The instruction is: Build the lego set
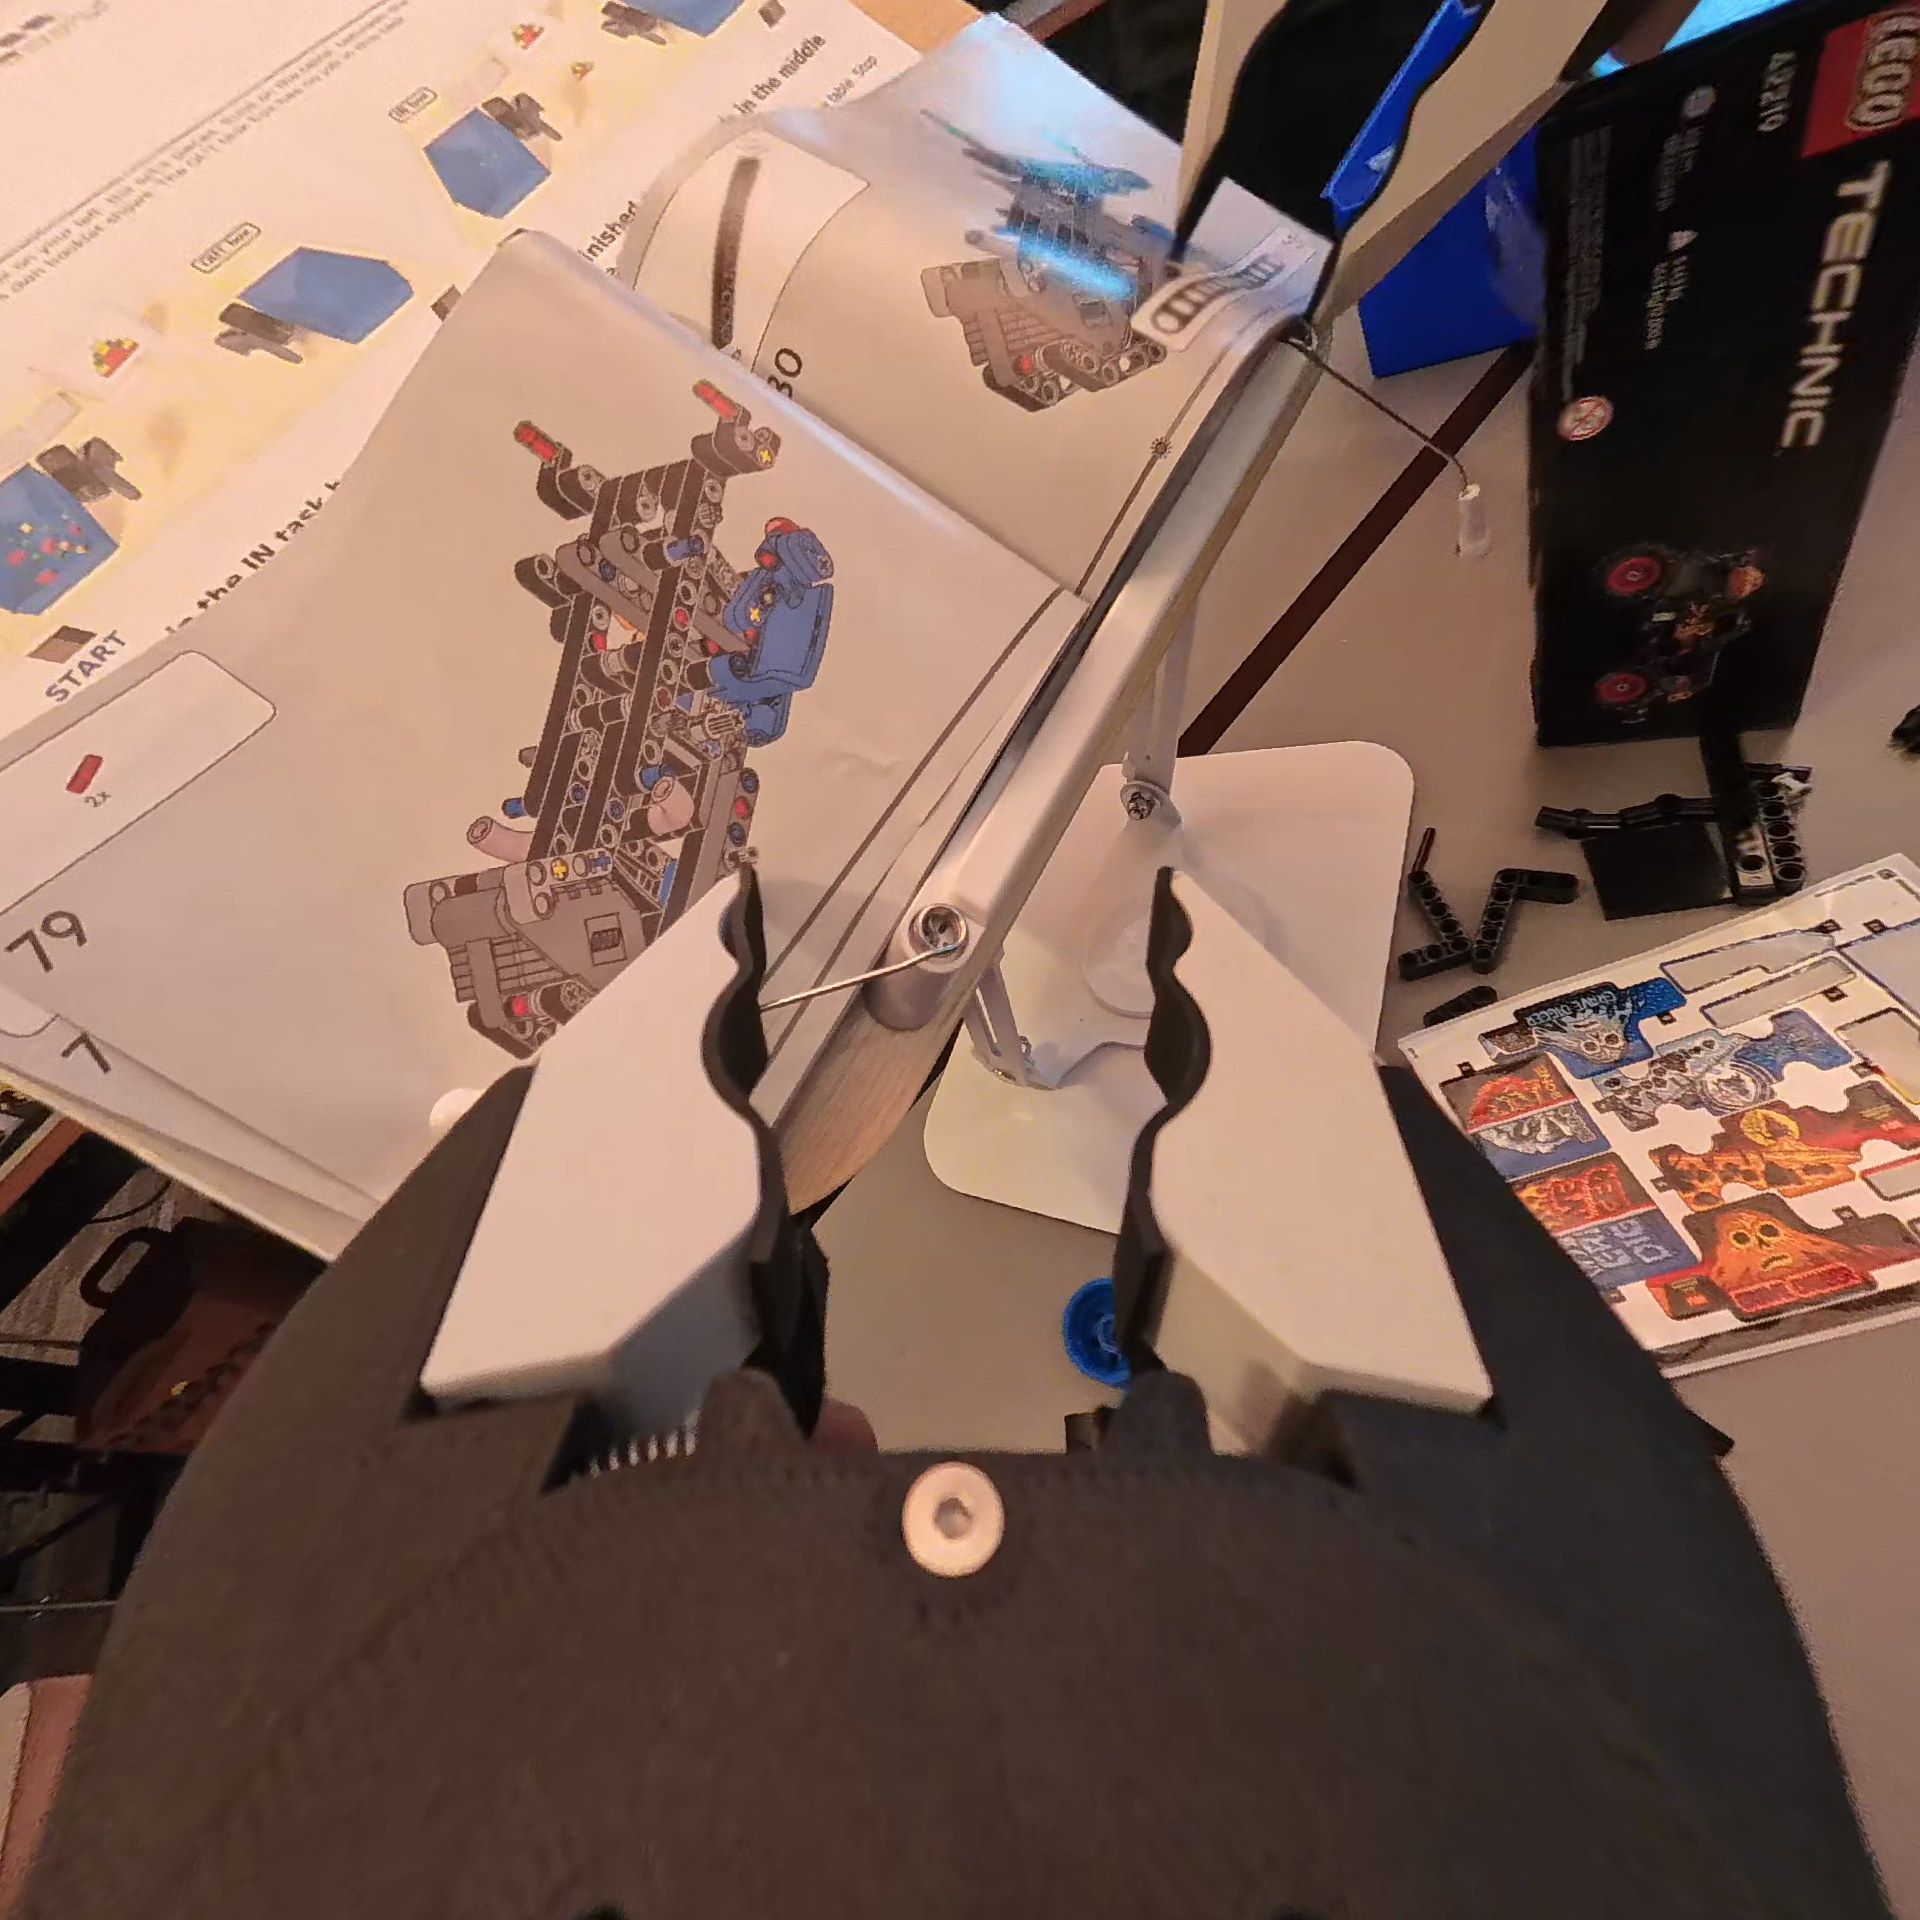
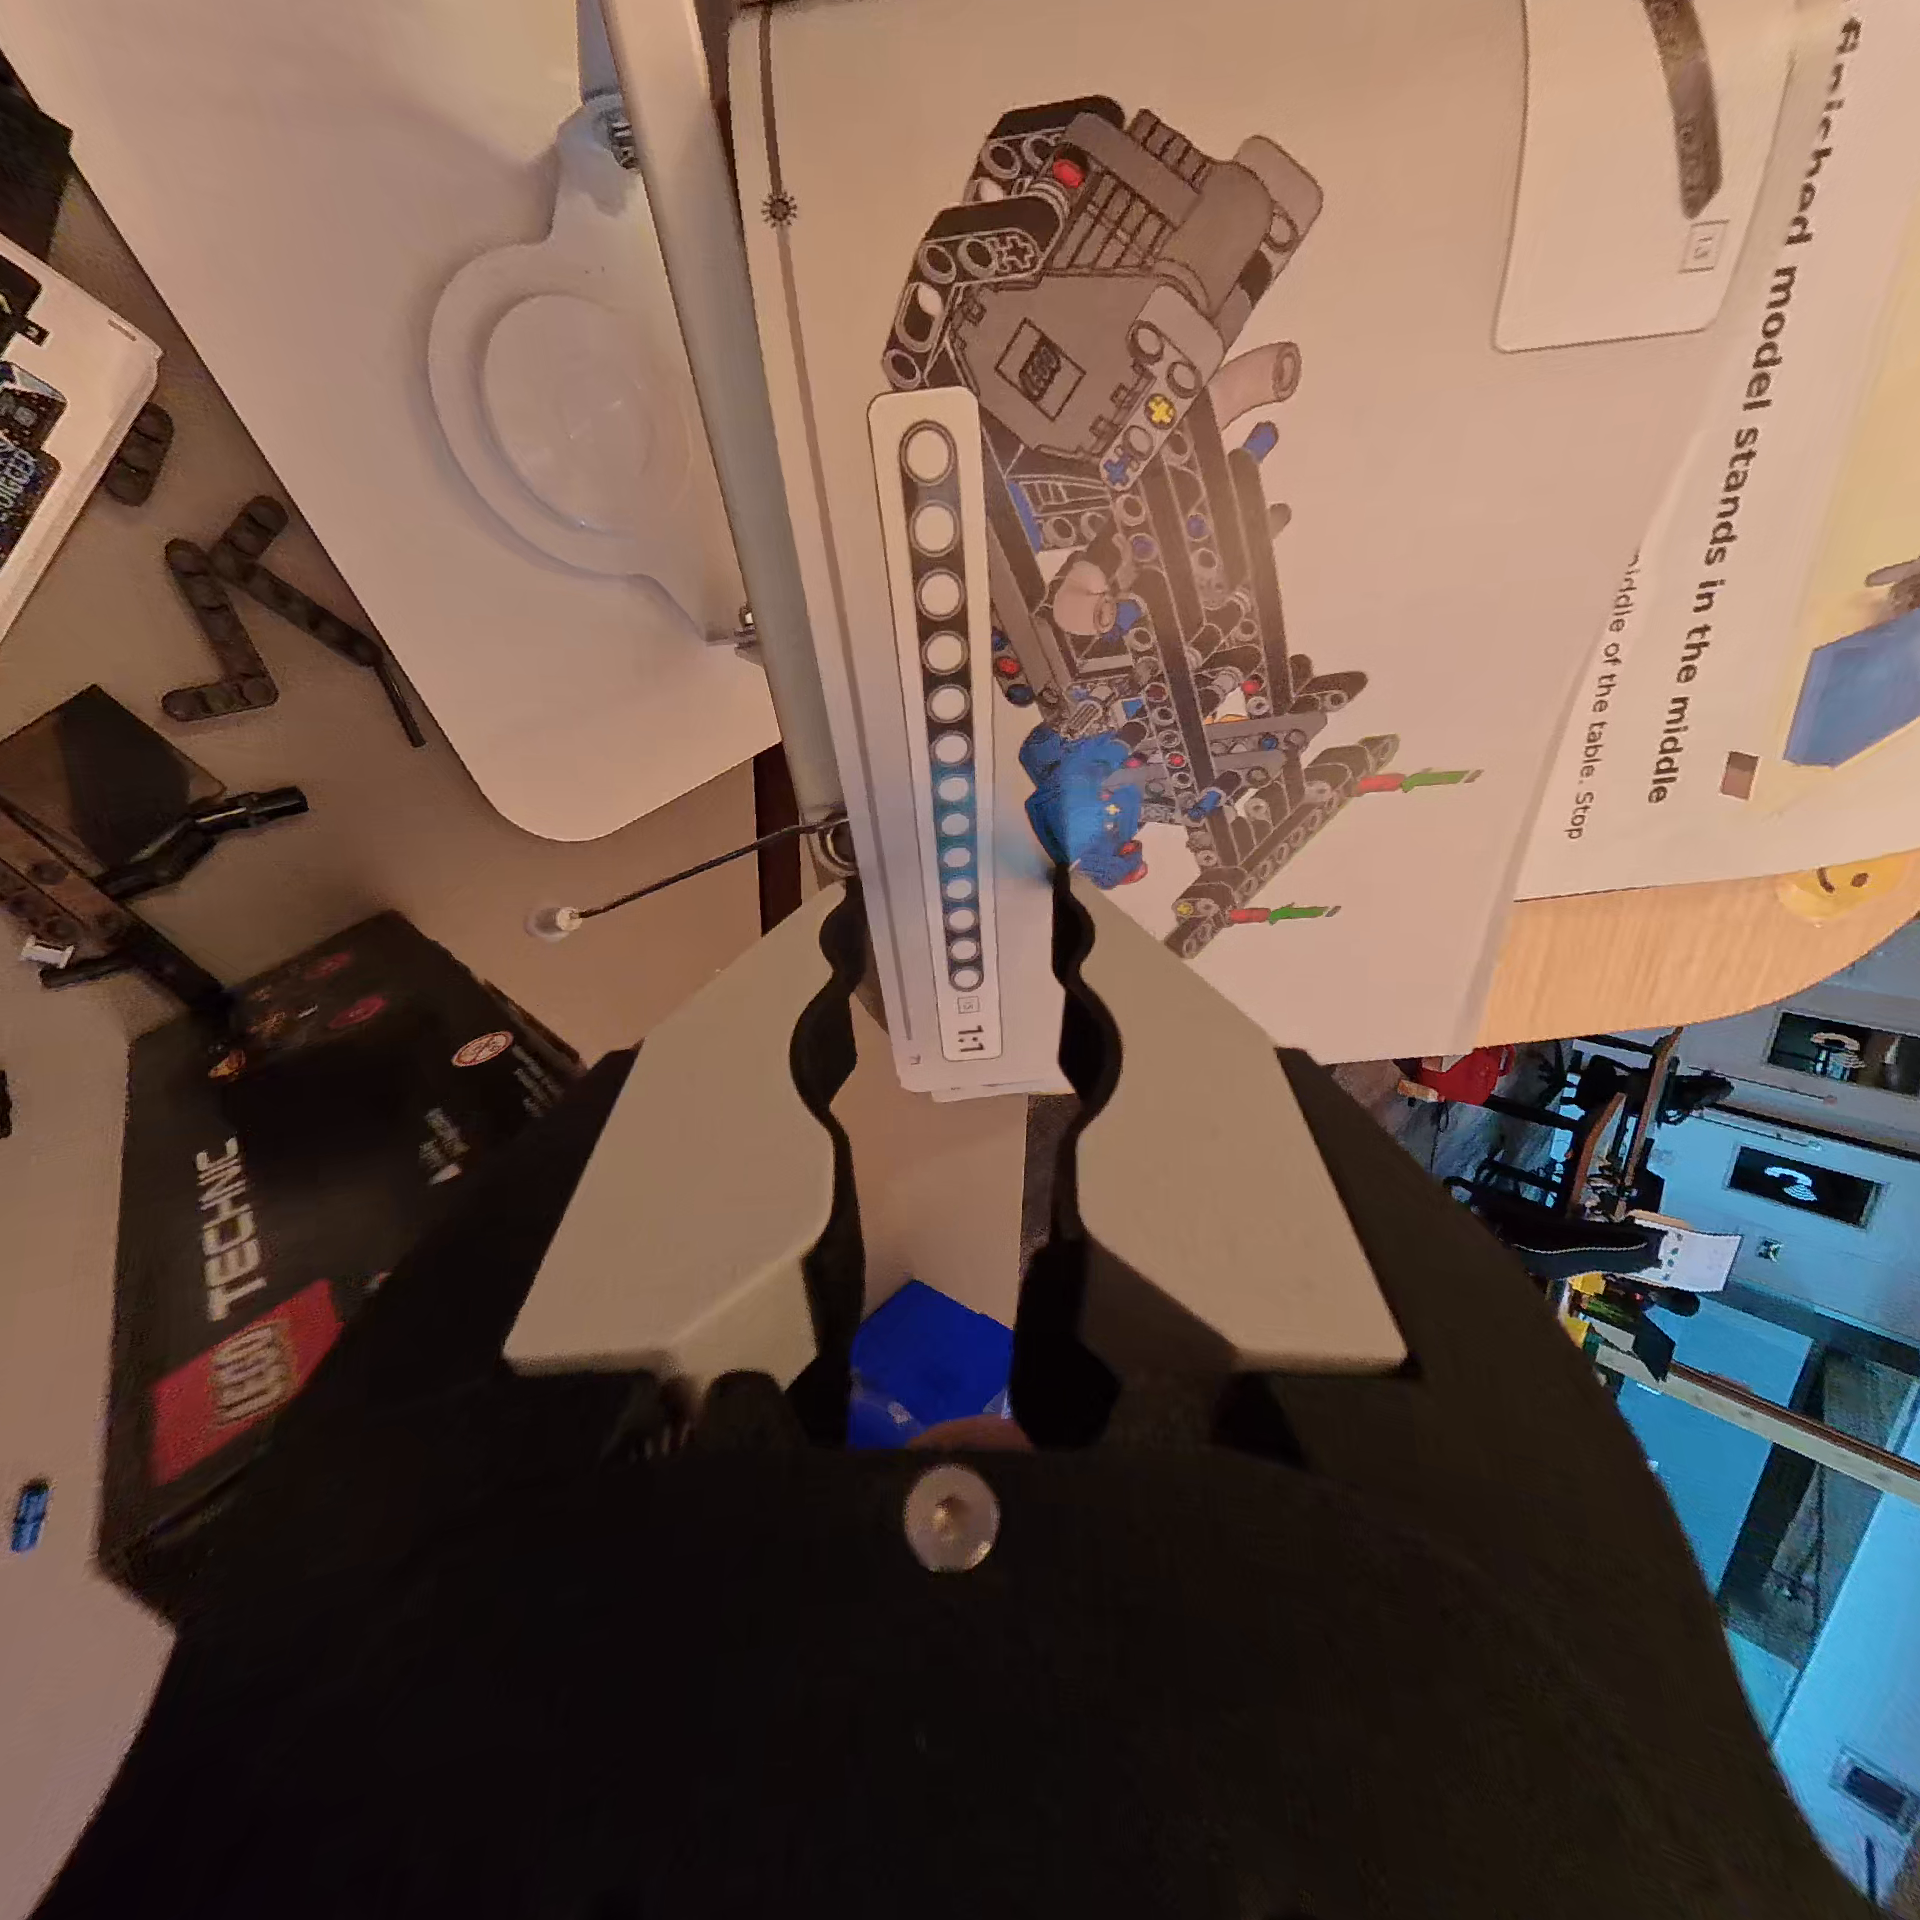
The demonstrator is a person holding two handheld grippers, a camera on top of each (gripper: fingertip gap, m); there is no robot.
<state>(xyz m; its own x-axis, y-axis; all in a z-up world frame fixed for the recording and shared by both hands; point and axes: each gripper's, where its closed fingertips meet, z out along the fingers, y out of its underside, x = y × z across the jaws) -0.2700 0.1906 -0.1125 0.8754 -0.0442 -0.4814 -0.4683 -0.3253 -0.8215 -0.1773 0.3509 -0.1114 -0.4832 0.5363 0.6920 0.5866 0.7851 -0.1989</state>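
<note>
Blue bin (image 2: 935, 1351) beneath parted fingers (image 2: 1132, 1049)

A pale grey table (image 1: 1714, 1558) carries everything — a white stand base (image 1: 1299, 831) with an open booklet (image 1: 416, 675) propped on its holder, and a black box (image 1: 1714, 416) lying flat beside it. Between base and box lie loose black beams (image 1: 1475, 920) and a dark flat panel (image 1: 1652, 862), close together. A sticker sheet (image 1: 1714, 1122) lies just beside the beams, and a small blue part (image 1: 1091, 1330) sits near the base's edge — a large printed sheet (image 1: 260, 156) lies behind the booklet.
</note>
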